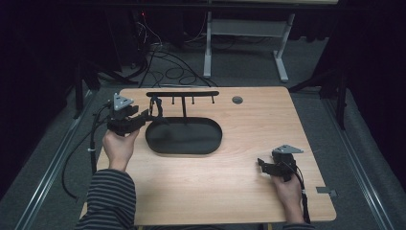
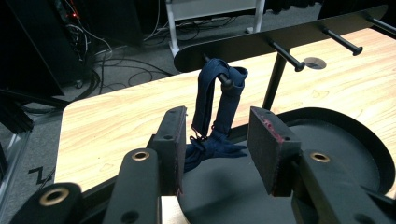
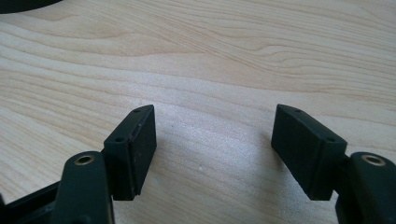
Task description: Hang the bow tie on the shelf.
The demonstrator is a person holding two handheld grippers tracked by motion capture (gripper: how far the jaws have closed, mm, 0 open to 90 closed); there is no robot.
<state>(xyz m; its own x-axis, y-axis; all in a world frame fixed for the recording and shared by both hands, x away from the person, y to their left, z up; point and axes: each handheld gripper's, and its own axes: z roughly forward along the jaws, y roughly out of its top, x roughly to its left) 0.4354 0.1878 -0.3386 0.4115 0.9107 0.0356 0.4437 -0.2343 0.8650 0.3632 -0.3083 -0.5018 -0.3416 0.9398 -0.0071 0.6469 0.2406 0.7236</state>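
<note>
A dark blue strap point(image 2: 208, 94) hangs from the leftmost peg of a black rack point(image 2: 261, 41), and its lower end bunches on the rack's oval base point(image 2: 327, 154). My left gripper point(image 2: 217, 140) stands open just in front of the strap, whose bunched end shows between the jaws without touching the pads. From above, the left gripper point(image 1: 146, 115) sits at the base's point(image 1: 184, 136) left end beside the strap point(image 1: 155, 108). My right gripper point(image 1: 261, 164) rests low at the table's right front. It point(image 3: 212, 149) is open, with bare wood between its jaws.
The rack's crossbar point(image 1: 182, 94) carries several more pegs, all bare, along the table's far side. A round grommet point(image 1: 237, 99) lies behind it. A light wooden table point(image 1: 239, 191) holds everything. Cables and a desk frame point(image 1: 244, 28) are on the floor beyond.
</note>
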